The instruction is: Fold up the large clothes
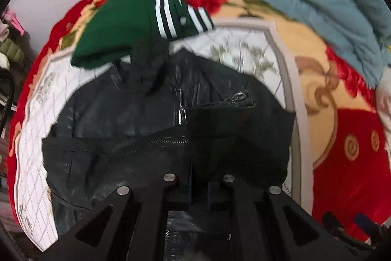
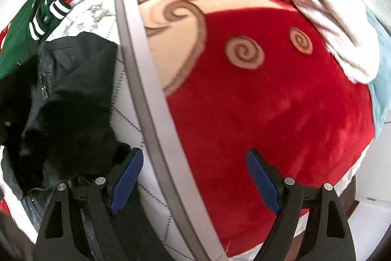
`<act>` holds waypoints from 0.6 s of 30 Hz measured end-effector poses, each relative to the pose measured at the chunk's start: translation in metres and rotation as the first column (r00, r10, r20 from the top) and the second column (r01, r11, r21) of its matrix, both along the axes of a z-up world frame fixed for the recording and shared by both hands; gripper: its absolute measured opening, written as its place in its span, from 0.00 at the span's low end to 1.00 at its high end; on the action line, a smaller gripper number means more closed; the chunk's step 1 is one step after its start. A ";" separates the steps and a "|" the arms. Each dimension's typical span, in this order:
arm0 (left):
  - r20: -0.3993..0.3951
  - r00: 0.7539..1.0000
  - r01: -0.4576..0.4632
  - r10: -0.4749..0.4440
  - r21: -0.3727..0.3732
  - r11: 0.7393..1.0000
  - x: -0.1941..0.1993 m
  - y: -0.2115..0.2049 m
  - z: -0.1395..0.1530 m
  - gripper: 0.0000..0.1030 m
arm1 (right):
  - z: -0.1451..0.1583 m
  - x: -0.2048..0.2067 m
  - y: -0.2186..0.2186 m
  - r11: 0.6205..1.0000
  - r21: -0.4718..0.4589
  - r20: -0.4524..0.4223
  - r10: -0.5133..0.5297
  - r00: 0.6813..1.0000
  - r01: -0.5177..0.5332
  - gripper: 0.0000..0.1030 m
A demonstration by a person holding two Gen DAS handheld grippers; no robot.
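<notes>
Left gripper (image 1: 199, 190) closed tight on the black jacket (image 1: 171, 119), which drapes over the quilted white mat (image 1: 36, 138). Right gripper (image 2: 195, 182), jaws wide and empty, hovers over the red blanket (image 2: 268, 114). Best lay this fold flat, edges square; green striped garment (image 1: 122, 23) sits beyond.

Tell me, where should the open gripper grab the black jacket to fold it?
Probably at the black jacket's edge nearest the right gripper, coming down from above. The jacket lies flat on the white quilted mat, and that edge sits right beside the gripper's wide-open jaws, so one finger could slip under the loose cloth there. The thick zipper further in looks harder to pinch.
</notes>
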State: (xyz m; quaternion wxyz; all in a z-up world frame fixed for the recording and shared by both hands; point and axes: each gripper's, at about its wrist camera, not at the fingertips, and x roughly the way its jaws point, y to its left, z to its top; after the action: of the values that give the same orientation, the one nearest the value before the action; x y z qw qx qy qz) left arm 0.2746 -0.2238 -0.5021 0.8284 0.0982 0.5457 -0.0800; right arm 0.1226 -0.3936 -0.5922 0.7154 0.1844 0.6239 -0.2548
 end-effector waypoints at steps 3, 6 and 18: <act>-0.060 0.998 -0.005 0.002 -0.043 0.999 -0.003 0.005 -0.009 0.30 | -0.002 -0.005 -0.009 1.000 0.028 0.011 -0.014 1.000 0.014 0.85; -0.075 0.997 -0.020 0.013 -0.089 0.996 -0.001 0.015 -0.007 1.00 | -0.001 -0.006 -0.015 0.997 0.071 0.023 -0.027 0.999 0.026 0.85; 0.004 0.953 -0.304 0.304 -0.005 0.953 -0.008 0.155 0.044 1.00 | 0.015 0.065 0.018 0.920 0.377 0.170 0.047 0.984 -0.109 0.85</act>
State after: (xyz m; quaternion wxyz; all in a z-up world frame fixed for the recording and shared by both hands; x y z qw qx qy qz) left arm 0.2663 -0.0685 -0.4581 0.8325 0.0115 0.5519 0.0473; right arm 0.1876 -0.3755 -0.5776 0.7218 0.3156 0.6102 -0.0835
